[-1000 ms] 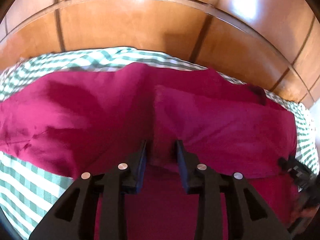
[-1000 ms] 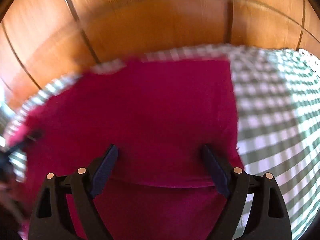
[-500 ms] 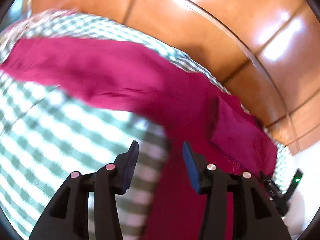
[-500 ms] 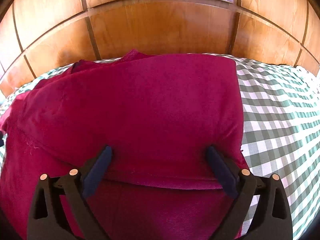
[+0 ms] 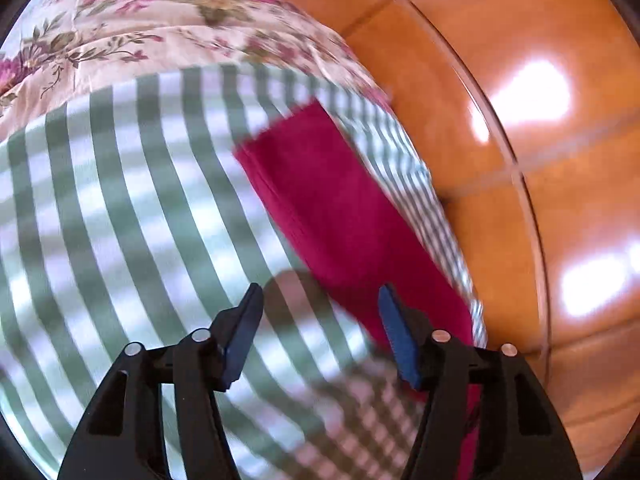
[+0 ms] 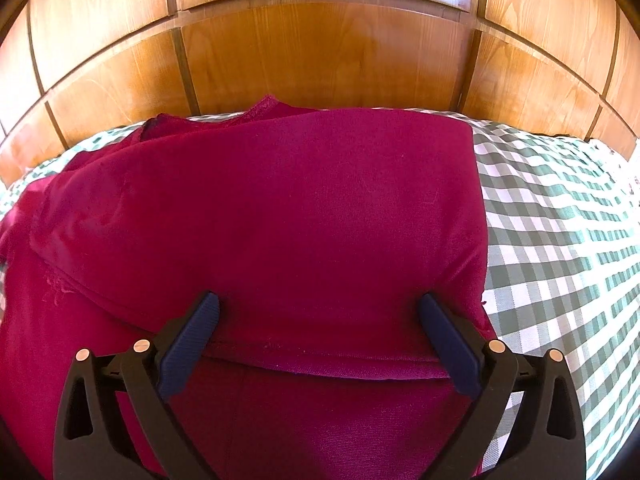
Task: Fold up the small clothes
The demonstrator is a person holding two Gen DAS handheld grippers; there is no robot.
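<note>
The red garment (image 6: pixel 280 220) lies folded on the checked sheet (image 6: pixel 560 240), its long axis running along the wooden panelling (image 6: pixel 320 48). The right gripper (image 6: pixel 320 320) hovers over its near hem, jaws wide, grasping nothing. The left gripper (image 5: pixel 320 312) is opening over bare sheet, nothing between its jaws.

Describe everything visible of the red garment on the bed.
The red garment is a deep crimson, soft, knit-looking cloth, lying flat on the green checked bedcover near the wooden headboard. One layer is folded over another, its hemmed edge running across. One end looks rumpled. No pads press it.
</note>
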